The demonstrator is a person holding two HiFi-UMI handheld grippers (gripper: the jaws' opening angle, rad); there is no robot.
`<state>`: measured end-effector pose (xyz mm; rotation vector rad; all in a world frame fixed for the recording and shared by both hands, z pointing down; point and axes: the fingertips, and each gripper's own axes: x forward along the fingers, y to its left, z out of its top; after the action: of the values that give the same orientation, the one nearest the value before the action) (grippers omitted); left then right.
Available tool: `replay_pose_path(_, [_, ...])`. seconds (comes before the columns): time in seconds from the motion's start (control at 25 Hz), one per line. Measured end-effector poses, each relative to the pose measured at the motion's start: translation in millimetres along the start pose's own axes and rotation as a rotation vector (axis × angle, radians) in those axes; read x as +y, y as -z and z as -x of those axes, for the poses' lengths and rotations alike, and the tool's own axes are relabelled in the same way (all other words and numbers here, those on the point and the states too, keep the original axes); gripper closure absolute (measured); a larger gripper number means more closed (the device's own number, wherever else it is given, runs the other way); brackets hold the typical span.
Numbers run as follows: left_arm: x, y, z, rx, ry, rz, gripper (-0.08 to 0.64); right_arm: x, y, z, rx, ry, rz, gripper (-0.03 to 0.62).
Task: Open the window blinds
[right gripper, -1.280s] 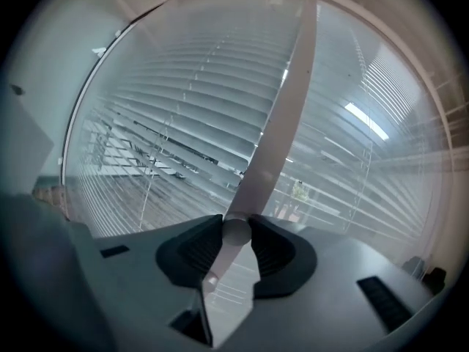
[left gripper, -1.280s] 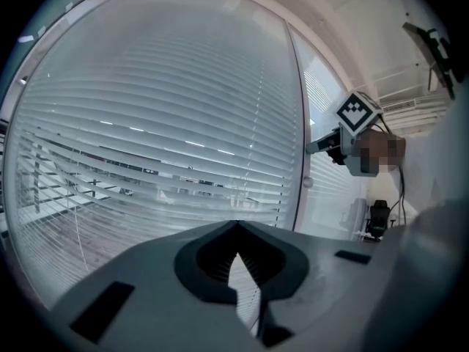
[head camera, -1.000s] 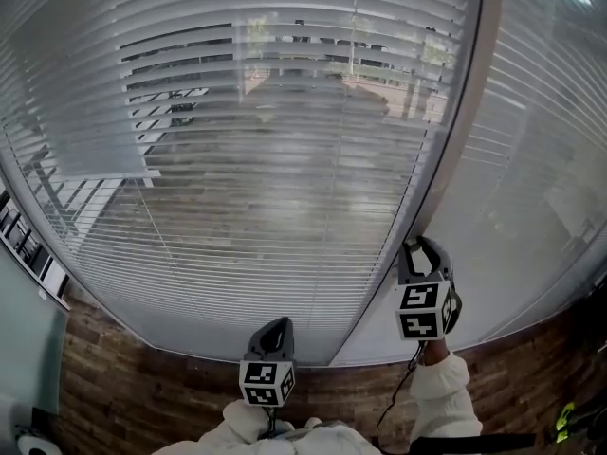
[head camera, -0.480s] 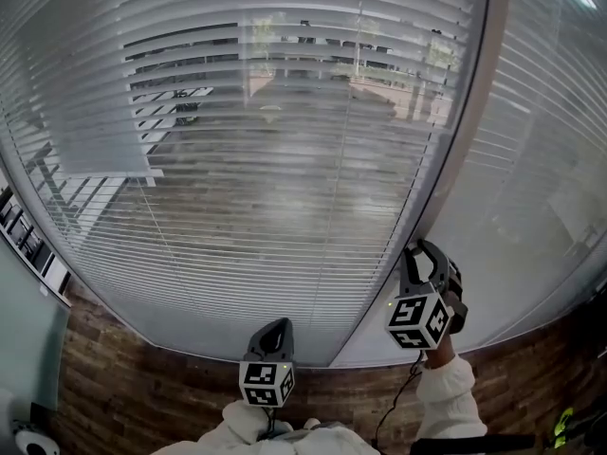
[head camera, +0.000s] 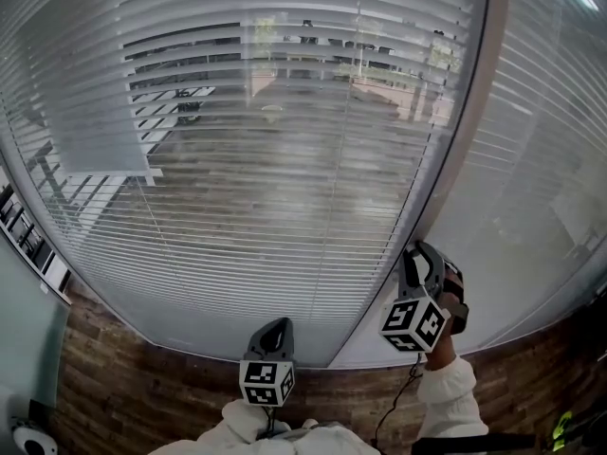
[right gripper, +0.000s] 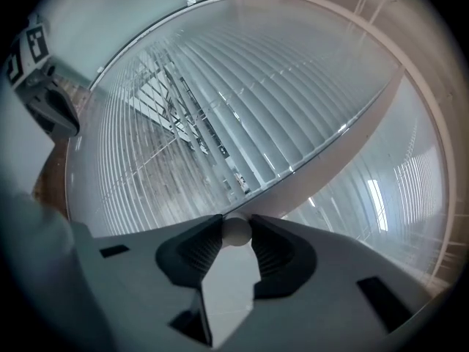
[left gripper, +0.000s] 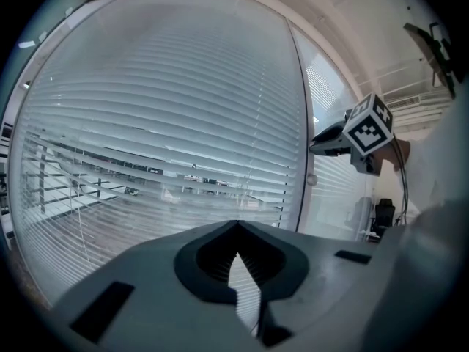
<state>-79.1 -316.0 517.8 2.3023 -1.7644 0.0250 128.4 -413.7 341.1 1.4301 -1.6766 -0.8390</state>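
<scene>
White slatted blinds [head camera: 285,159] cover the big window, and the street outside shows through the partly tilted slats. A thin wand [head camera: 453,140] hangs along the frame post between the two panes. My right gripper [head camera: 424,252] sits at its lower end, rolled to one side. In the right gripper view that gripper [right gripper: 236,222] is shut on a small white round knob [right gripper: 236,231] pinched between its pads. My left gripper [head camera: 275,328] hangs low in front of the sill. Its jaws [left gripper: 236,226] meet at the tips with nothing between them.
A second blind [head camera: 550,159] covers the pane to the right of the post. Brown wood-look panelling [head camera: 114,377] runs under the sill. An office chair [left gripper: 385,215] stands far off at the right. White sleeves [head camera: 446,396] reach in from the bottom edge.
The right gripper has rolled about its own axis, its marker cube tipping over, while it stays on the knob. The left gripper has not moved.
</scene>
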Motion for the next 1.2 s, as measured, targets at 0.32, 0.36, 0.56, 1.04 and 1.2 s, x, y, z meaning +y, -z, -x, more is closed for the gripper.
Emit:
replay_pose_path(0.32, [0.8, -10.3, 2.7, -0.028, -0.014, -0.016, 0.561, -8.9, 1.5, 15.7, -0.114, 0.023, -0.407, 0.462])
replay_pose_path(0.36, [2.0, -12.5, 4.2, -0.035, -0.018, -0.018, 0.561, -13.0, 2.3, 22.9, -0.155, 0.037, -0.503, 0.46])
replay_pose_path(0.56, [3.2, -31.1, 12.4, -0.087, -0.021, -0.004, 0.561, -12.2, -7.1, 63.9, -0.392, 0.049, -0.926, 0.462])
replay_pose_path(1.04, [-25.1, -20.8, 28.3, -0.054, 0.086, 0.015, 0.561, 173.3, -19.9, 76.8, -0.225, -0.324, -1.252, 0.569])
replay_pose_path(1.2, [-30.5, -16.3, 37.5, -0.052, 0.133, -0.001, 0.561, 157.7, -20.2, 82.4, -0.248, -0.282, -1.23, 0.578])
